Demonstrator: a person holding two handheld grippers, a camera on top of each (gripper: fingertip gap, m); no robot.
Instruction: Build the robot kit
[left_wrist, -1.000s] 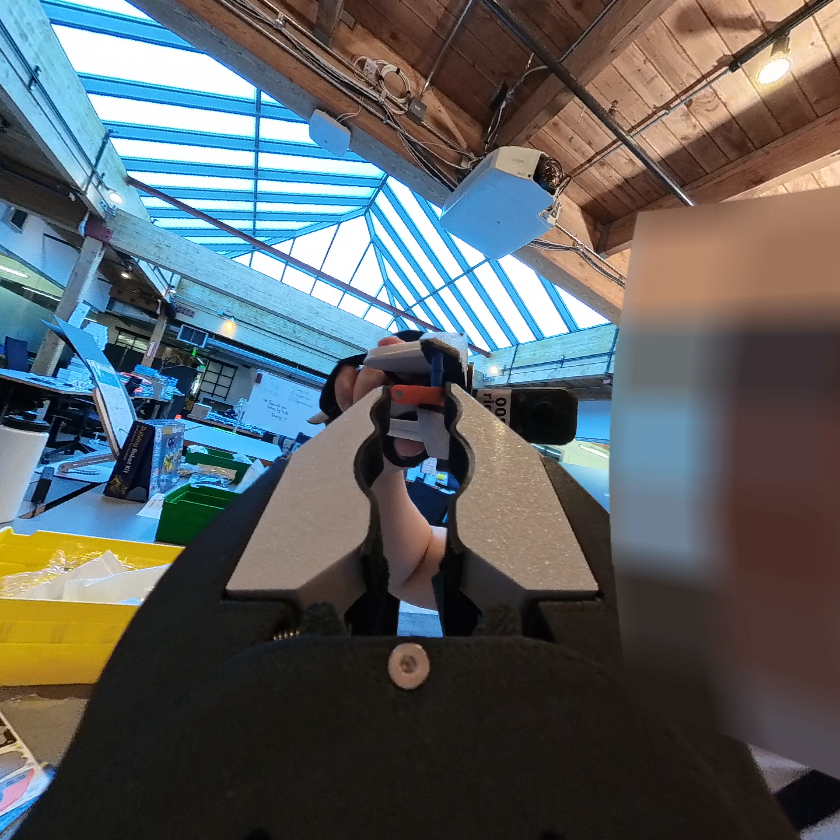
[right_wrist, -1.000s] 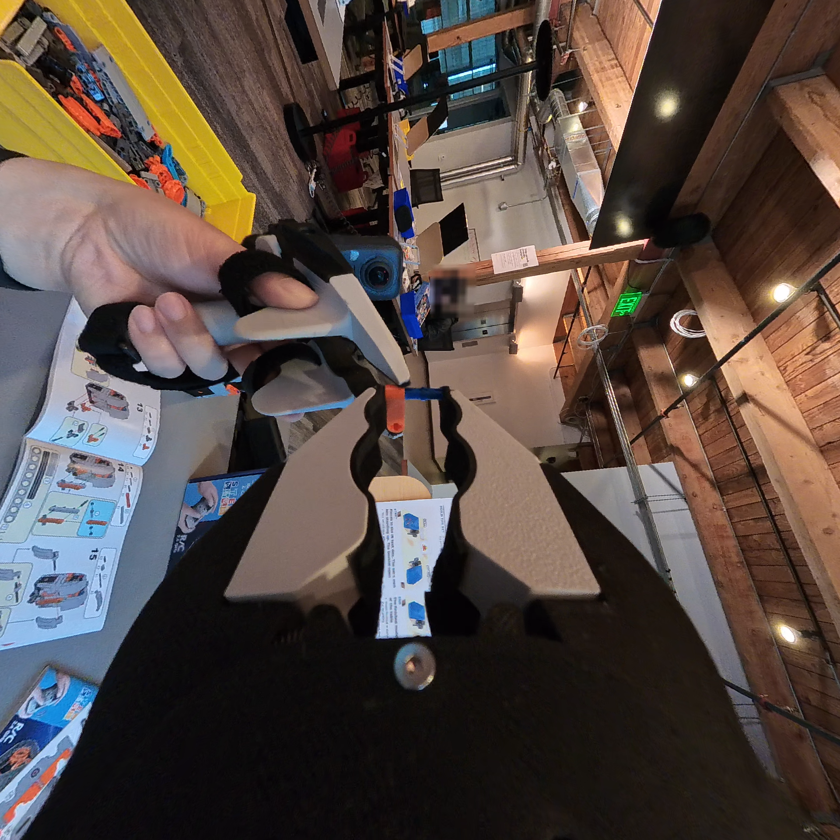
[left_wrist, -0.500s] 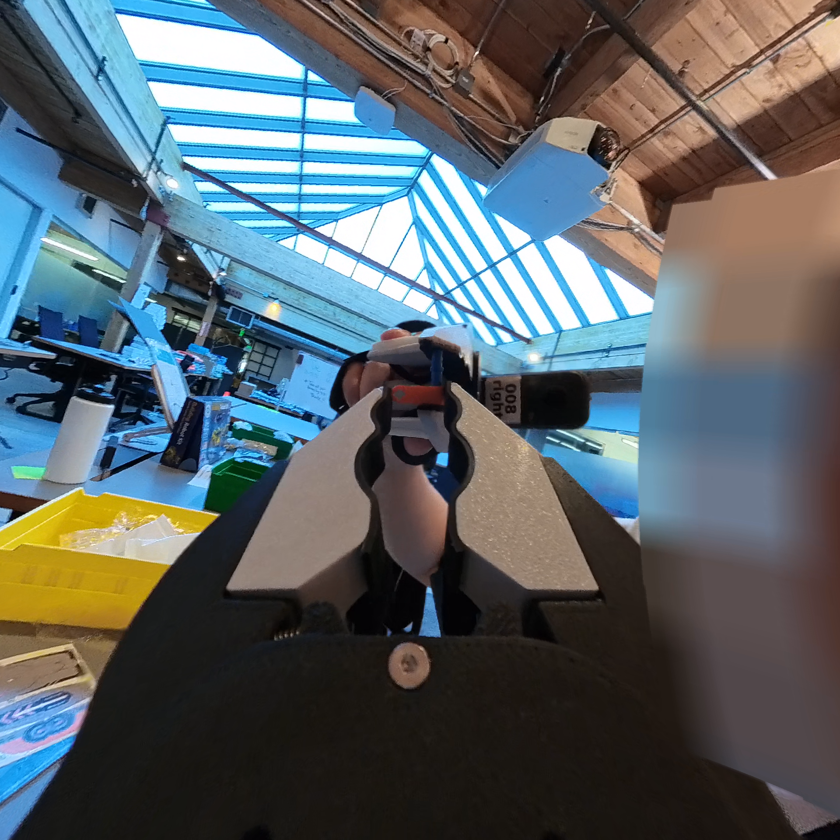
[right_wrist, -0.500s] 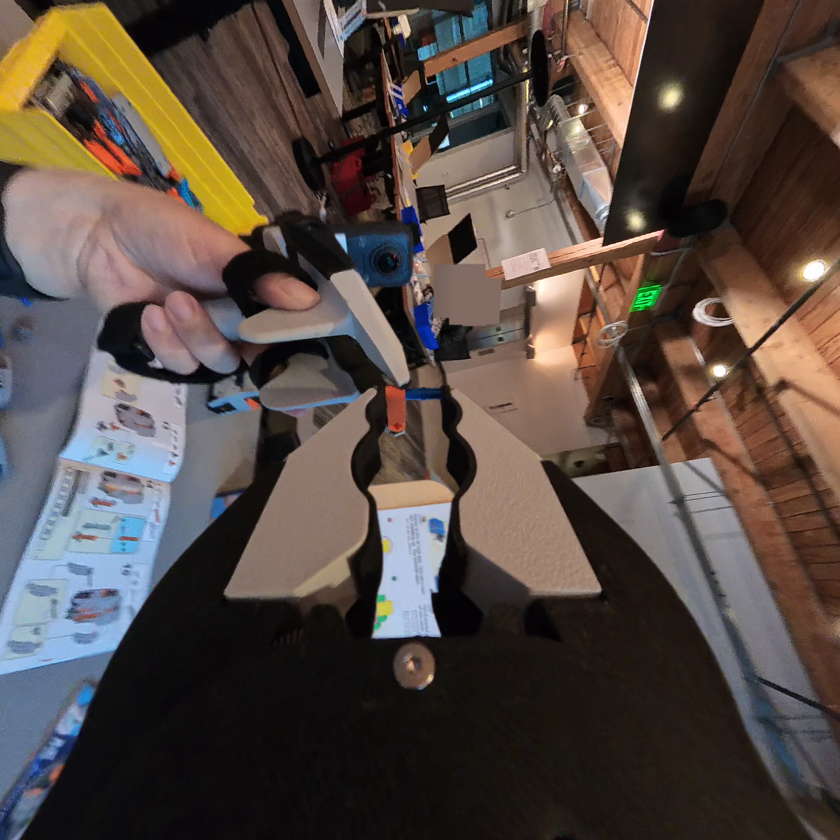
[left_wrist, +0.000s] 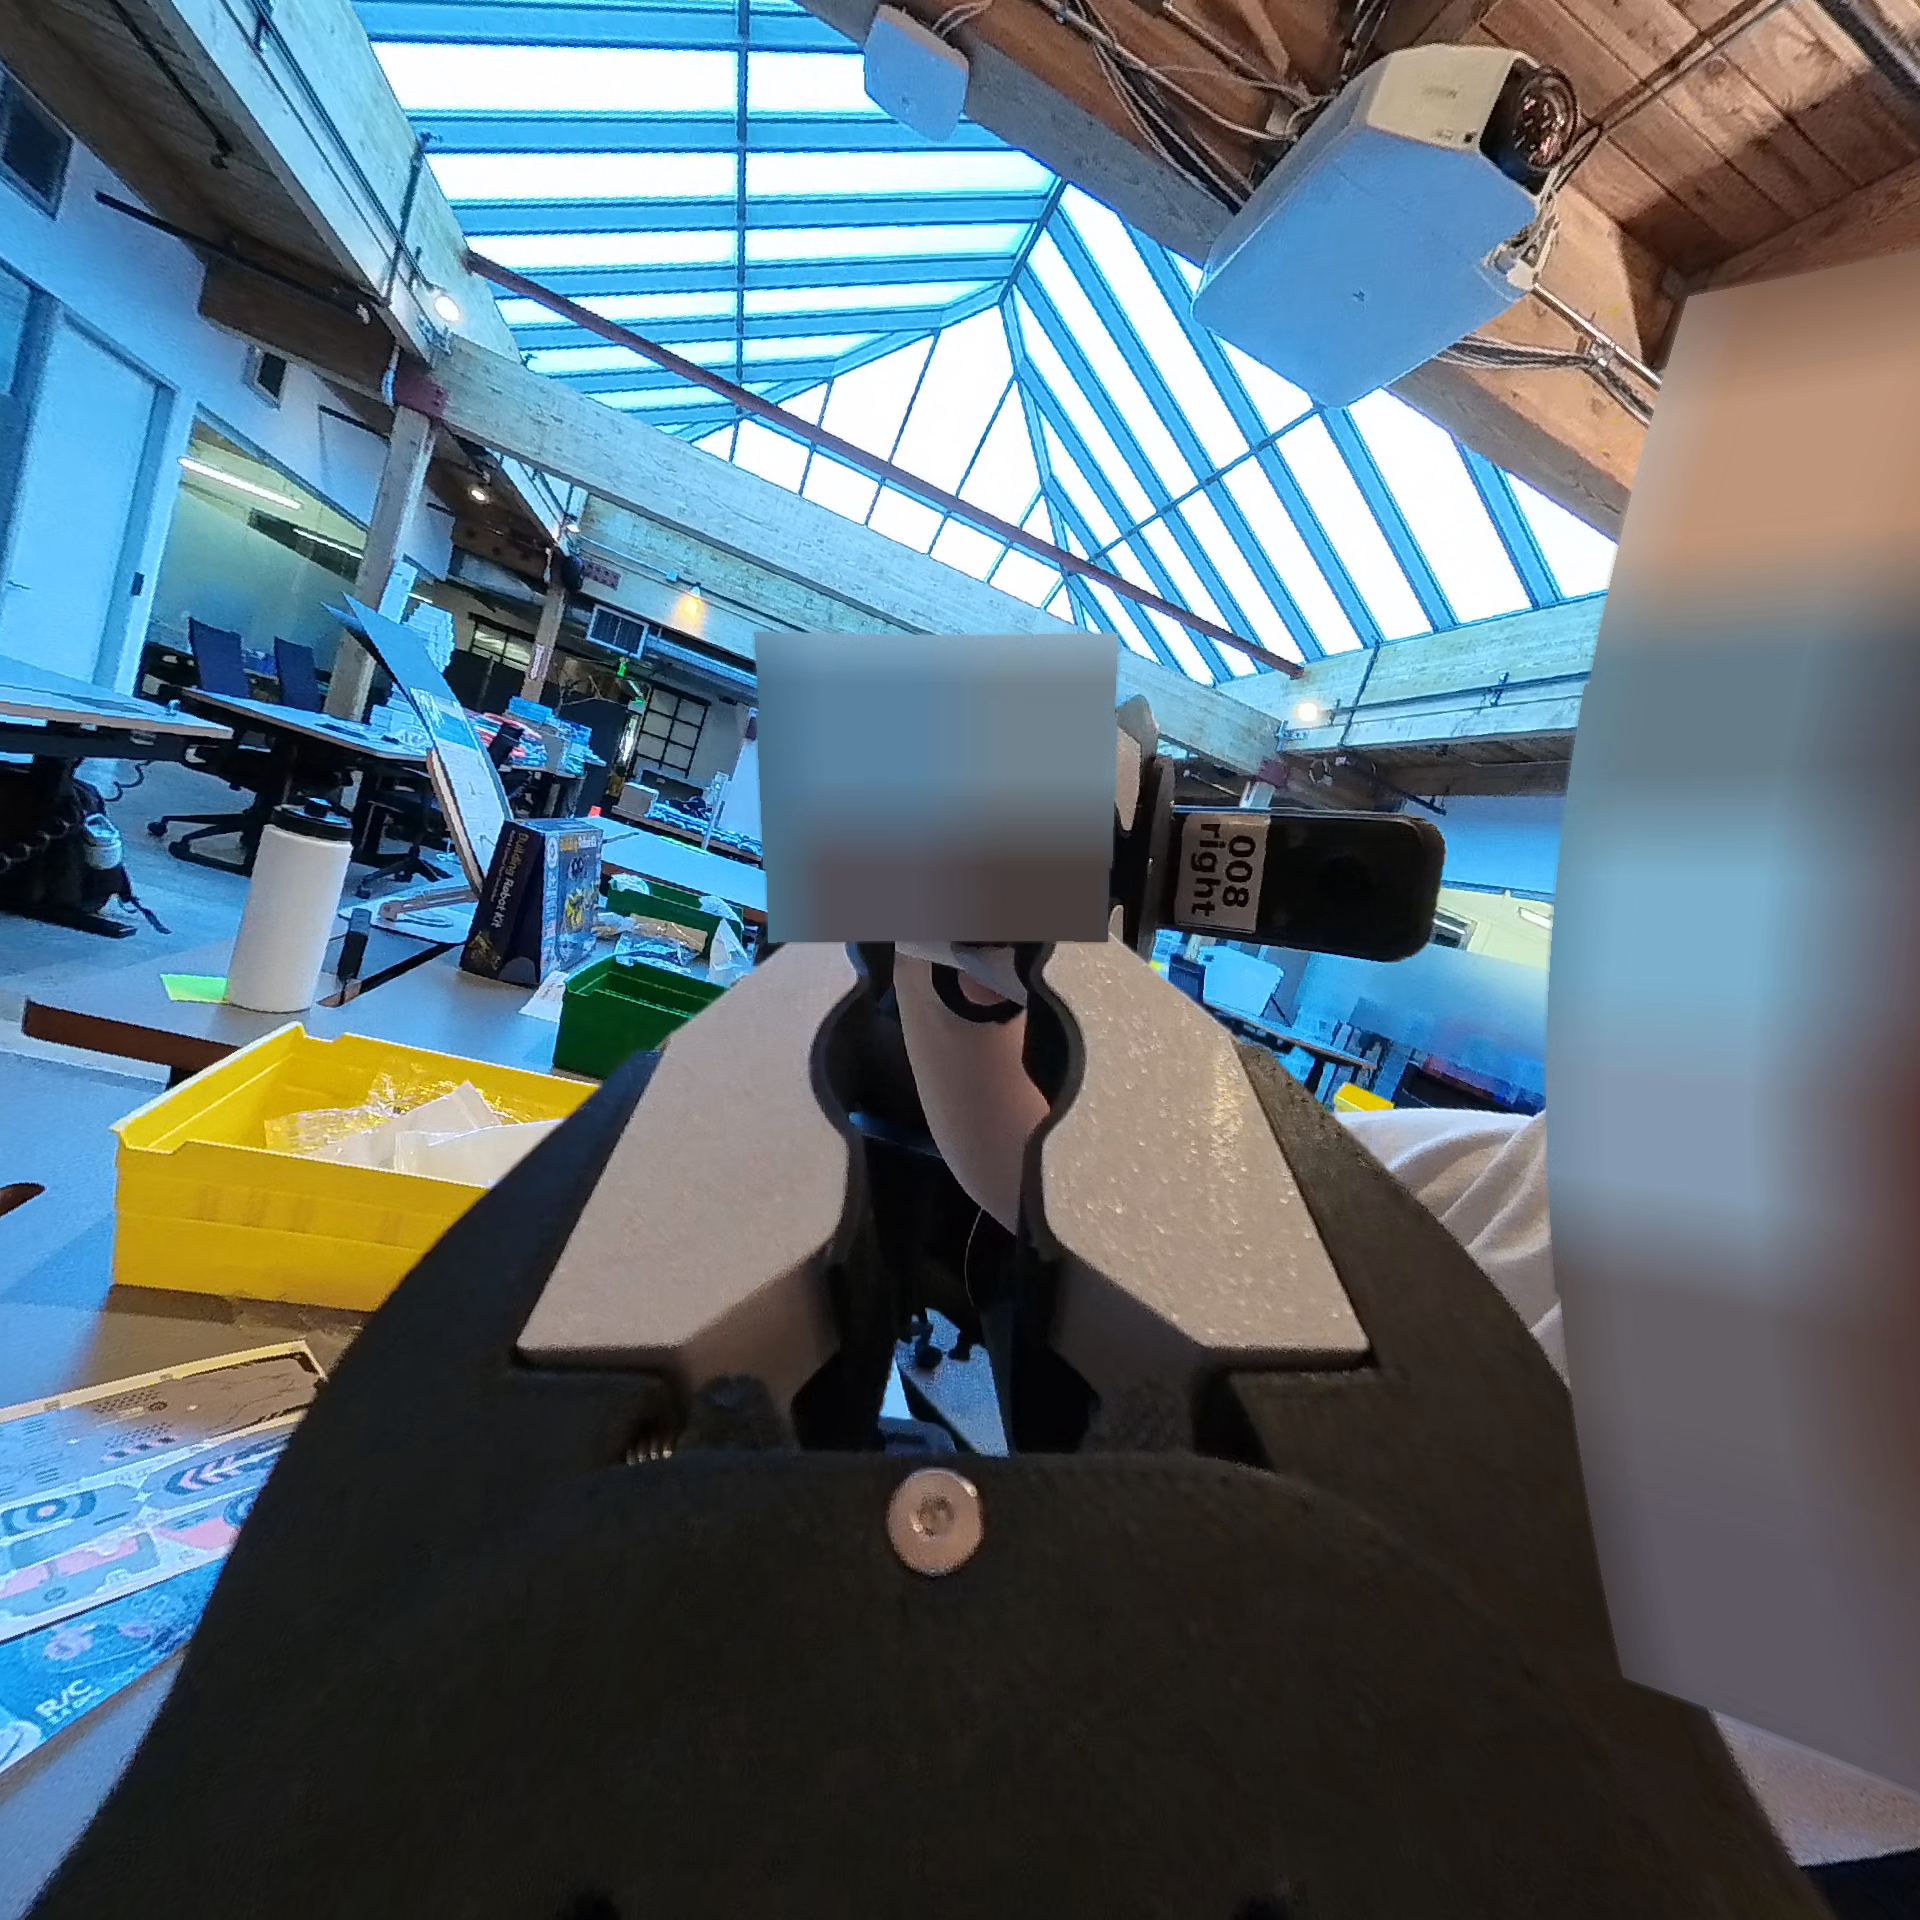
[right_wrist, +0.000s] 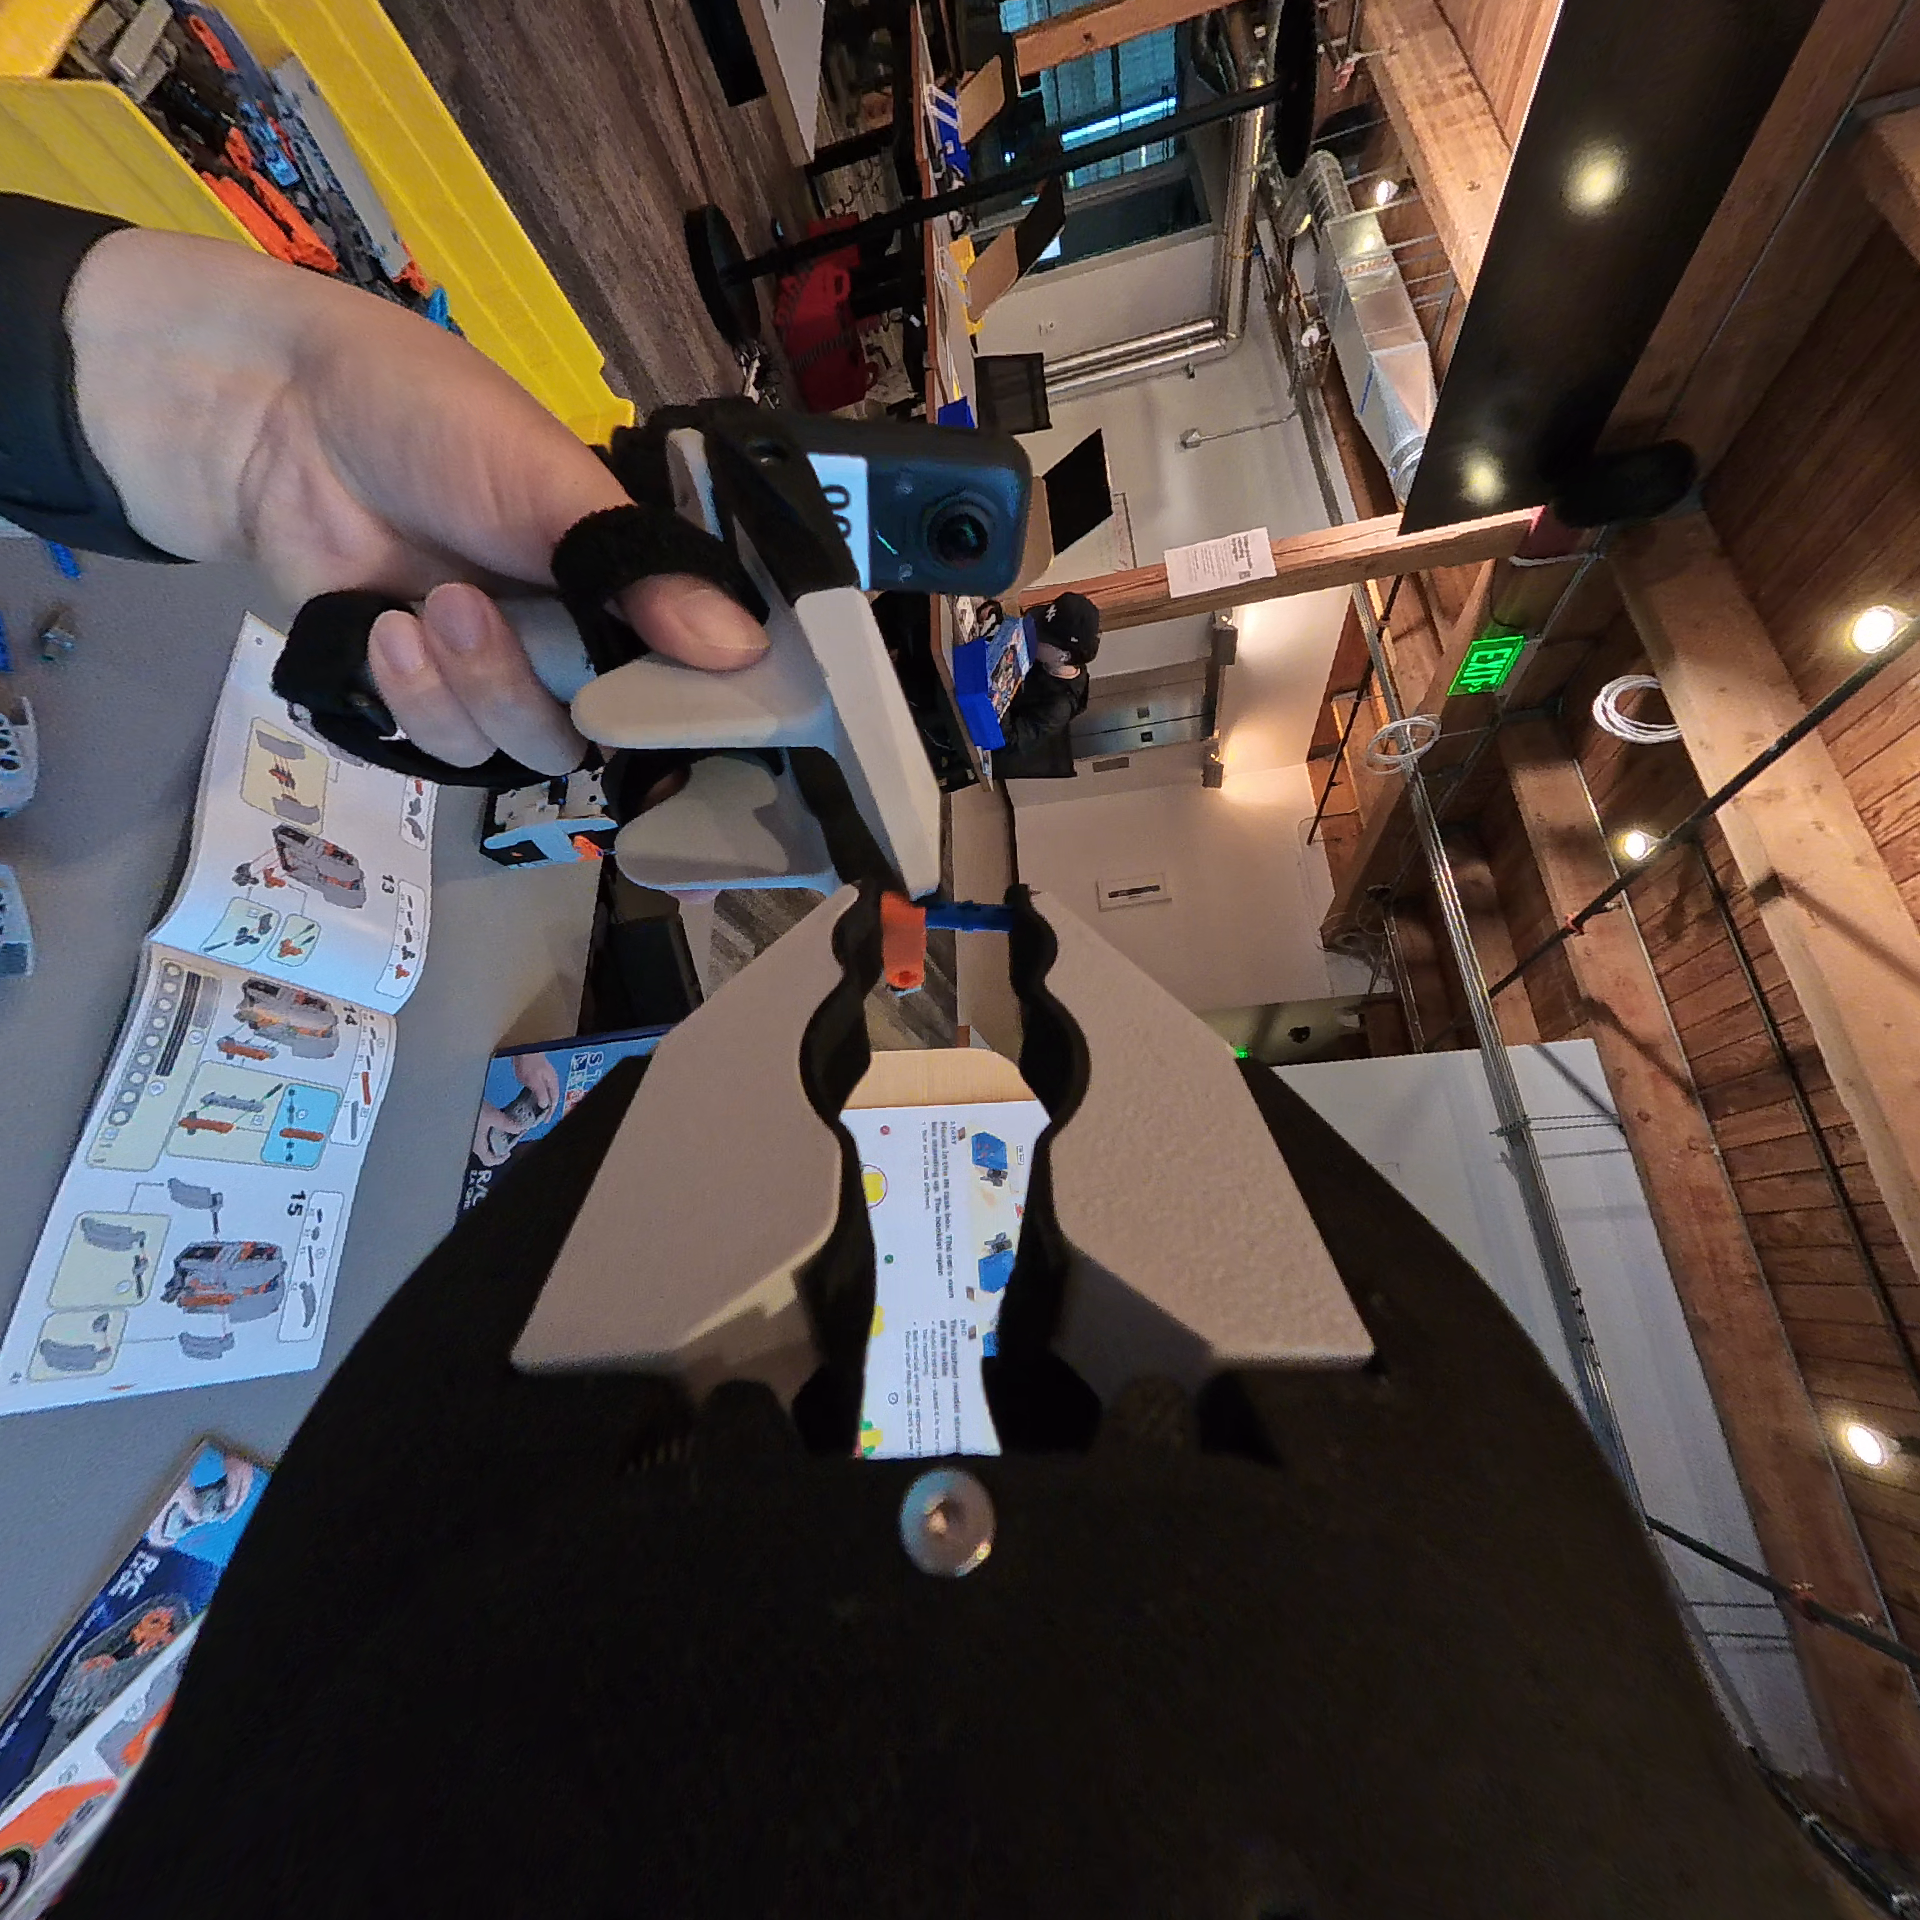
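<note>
Both grippers are held in the air, tip to tip. My right gripper (right_wrist: 935, 914) is shut end to end on a short blue pin (right_wrist: 966, 916) with a small orange piece (right_wrist: 902, 940) on its left end. My left gripper (right_wrist: 902, 878), held by a hand (right_wrist: 312, 436), meets the orange piece at its tip. In the left wrist view my left gripper (left_wrist: 948, 951) has narrow jaws, and a blur patch hides its tips and what they hold. The right gripper's camera (left_wrist: 1309, 899) shows just beyond it.
Below lie an open instruction booklet (right_wrist: 208, 1091), a yellow bin of parts (right_wrist: 436, 208) and a printed box (right_wrist: 551, 1101). The left wrist view shows a yellow bin with clear bags (left_wrist: 260, 1236), a green bin (left_wrist: 623, 1023) and a white bottle (left_wrist: 286, 914).
Both grippers stay joined at the small parts. The left wrist view has tipped down and shows more of the table. The left gripper and hand look larger in the right wrist view.
</note>
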